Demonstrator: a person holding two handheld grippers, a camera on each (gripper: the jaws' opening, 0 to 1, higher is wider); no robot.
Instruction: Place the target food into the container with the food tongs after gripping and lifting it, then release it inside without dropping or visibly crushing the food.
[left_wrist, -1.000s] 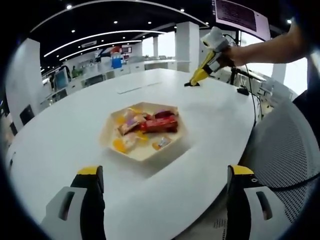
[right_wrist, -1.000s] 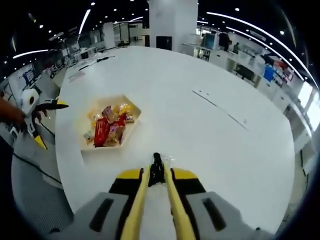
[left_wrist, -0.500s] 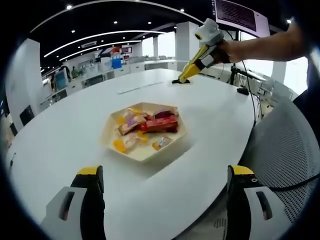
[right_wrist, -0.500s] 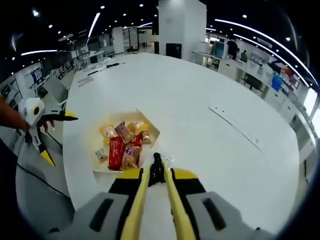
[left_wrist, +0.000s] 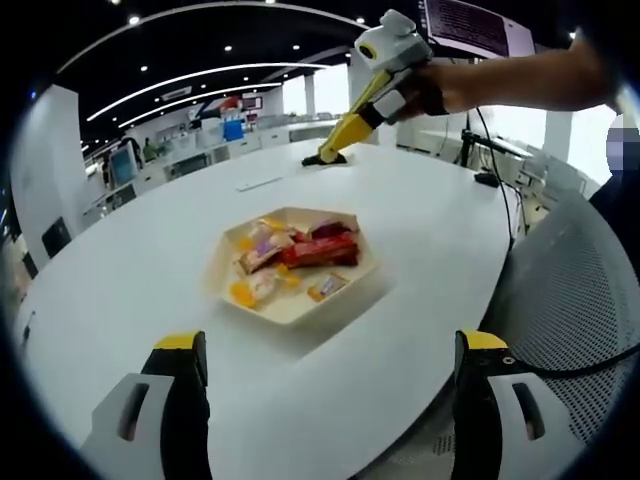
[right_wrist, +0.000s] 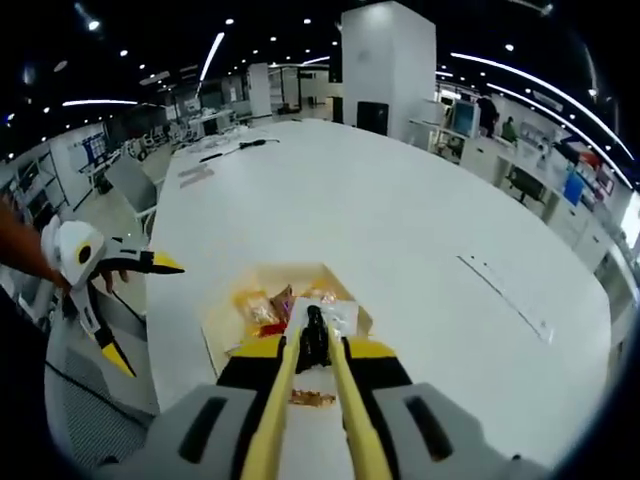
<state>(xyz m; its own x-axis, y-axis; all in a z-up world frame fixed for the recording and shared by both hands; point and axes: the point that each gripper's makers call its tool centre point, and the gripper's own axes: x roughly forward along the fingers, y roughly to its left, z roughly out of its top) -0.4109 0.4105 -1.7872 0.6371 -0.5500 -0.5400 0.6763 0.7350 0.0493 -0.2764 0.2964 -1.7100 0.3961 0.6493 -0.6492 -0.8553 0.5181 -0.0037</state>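
A beige hexagonal tray (left_wrist: 300, 312) of wrapped snacks, one of them a red packet (left_wrist: 322, 250), rests on the white table. My left gripper (left_wrist: 332, 345) stands wide open at the near table edge, nothing between its jaws. My right gripper (left_wrist: 398, 92) comes in from the upper right, shut on yellow food tongs (left_wrist: 345, 128) whose black tips hang above the table beyond the tray. In the right gripper view my right gripper (right_wrist: 313, 350) holds the tongs (right_wrist: 313, 335) with tips over the tray (right_wrist: 215, 335). A pale clear-wrapped piece (right_wrist: 340, 315) shows at the tips. My left gripper (right_wrist: 150, 315) is open at left.
A grey mesh chair (left_wrist: 570, 290) stands close to the table's right edge. A black stand with a cable (left_wrist: 485, 180) sits at the far right of the table. A thin strip (right_wrist: 505, 290) lies on the tabletop. A white column (right_wrist: 385, 60) rises beyond the table.
My right gripper has carried the tongs up and across the table, so their tips now hang over the tray. My left gripper has stayed still and open.
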